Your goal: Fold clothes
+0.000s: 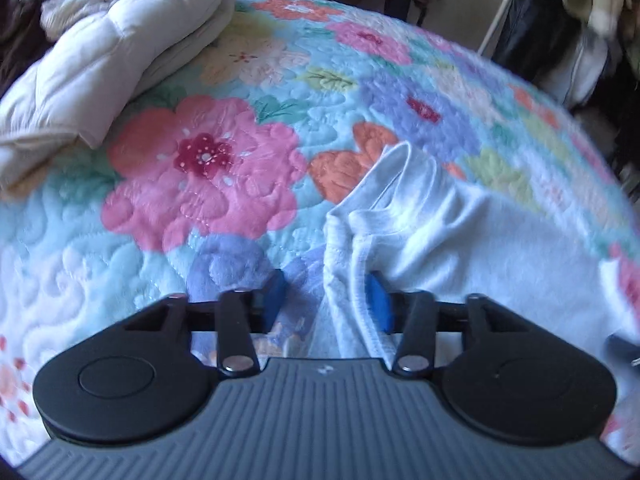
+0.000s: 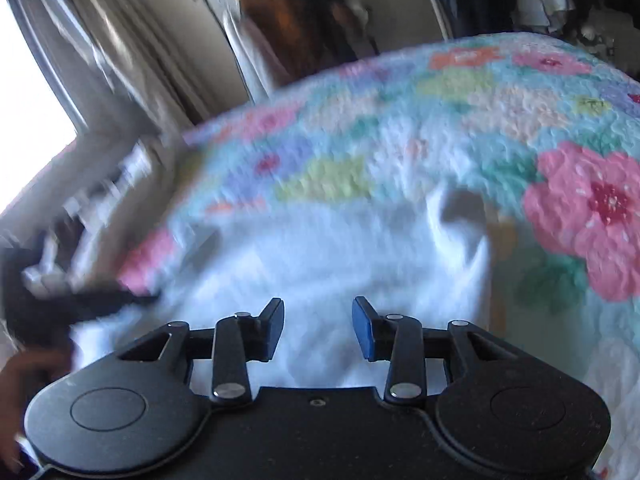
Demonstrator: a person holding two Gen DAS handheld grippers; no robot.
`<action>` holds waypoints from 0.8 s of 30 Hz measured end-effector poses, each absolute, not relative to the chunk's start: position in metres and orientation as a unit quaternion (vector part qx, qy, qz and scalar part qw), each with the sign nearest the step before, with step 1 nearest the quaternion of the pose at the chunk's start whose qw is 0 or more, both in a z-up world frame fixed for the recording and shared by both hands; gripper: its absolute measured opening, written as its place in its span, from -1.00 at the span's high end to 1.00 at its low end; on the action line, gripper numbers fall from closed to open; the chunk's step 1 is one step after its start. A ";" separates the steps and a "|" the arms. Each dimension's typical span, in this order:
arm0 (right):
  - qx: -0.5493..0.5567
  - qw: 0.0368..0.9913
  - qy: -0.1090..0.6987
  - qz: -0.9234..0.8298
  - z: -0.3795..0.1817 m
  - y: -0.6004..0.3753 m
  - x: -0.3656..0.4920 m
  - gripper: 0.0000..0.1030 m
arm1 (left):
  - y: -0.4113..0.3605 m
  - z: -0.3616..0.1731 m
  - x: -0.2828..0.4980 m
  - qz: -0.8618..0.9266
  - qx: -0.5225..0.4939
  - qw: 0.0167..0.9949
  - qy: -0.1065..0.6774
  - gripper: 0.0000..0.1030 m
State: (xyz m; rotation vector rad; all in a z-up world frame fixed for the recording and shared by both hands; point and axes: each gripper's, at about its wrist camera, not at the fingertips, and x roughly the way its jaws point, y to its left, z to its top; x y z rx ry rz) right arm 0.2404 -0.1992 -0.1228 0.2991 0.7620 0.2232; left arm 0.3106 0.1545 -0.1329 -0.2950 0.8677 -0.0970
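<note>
white garment lies on the floral bedspread; its hem sits between the left claw's spread fingers. right claw spread above it. only left view shows a beige quilt

Left gripper (jaws parted); right gripper likewise.

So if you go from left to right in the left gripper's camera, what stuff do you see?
Puffy cream jacket → big pink flower on the quilt → orange flower → white garment.
</note>
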 end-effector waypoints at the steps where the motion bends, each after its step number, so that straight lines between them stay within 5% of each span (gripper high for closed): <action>1: 0.127 0.915 0.370 0.099 -0.124 -0.196 0.241 0.17 | 0.155 -0.132 0.309 -0.063 -0.152 0.896 0.413 0.74; 6: 0.092 0.926 0.360 0.072 -0.123 -0.190 0.236 0.13 | 0.134 -0.125 0.304 -0.068 -0.080 0.916 0.388 0.80; 9: 0.095 0.930 0.345 0.079 -0.120 -0.191 0.232 -0.08 | 0.129 -0.127 0.306 -0.064 -0.063 0.917 0.388 0.74; 24: 0.091 0.923 0.374 -0.006 -0.134 -0.204 0.251 -0.07 | 0.131 -0.111 0.280 -0.004 -0.086 0.936 0.341 0.76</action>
